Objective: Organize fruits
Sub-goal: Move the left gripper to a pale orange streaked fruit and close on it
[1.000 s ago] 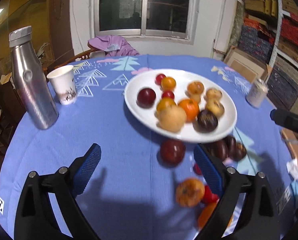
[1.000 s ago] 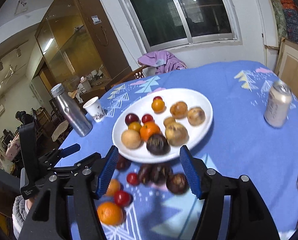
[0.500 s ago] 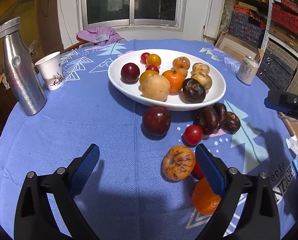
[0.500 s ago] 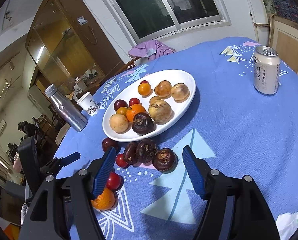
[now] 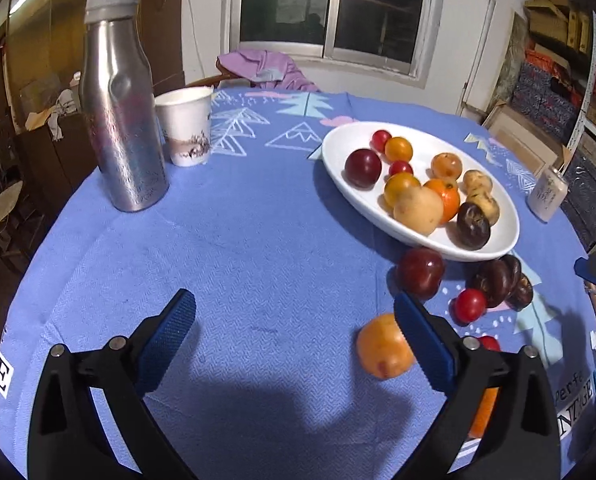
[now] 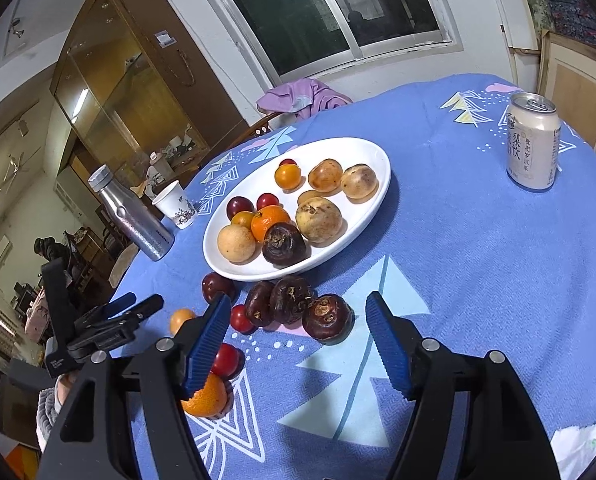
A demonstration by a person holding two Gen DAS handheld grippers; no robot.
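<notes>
Plate: a white oval plate on the blue-clothed table, loaded with plums, small orange and red fruits, a mandarin, pale brown round fruits and one dark brown fruit.
Loose fruit: just in front of the plate's near rim lie a dark red plum, three dark brown fruits bunched together and touching, and a small red fruit beside them.
Nearer fruit: an orange speckled fruit, another small red fruit and a mandarin lie closer to the table edge.
Left tool: jaws apart and opening, nothing between the pads; the speckled fruit sits against the inner side of its right finger, over bare cloth.
Right tool: jaws apart, empty, aimed at the dark brown fruits, one of which lies just beyond the gap.
Surroundings: steel bottle and paper cup stand left of the plate, a drink can to its right.
</notes>
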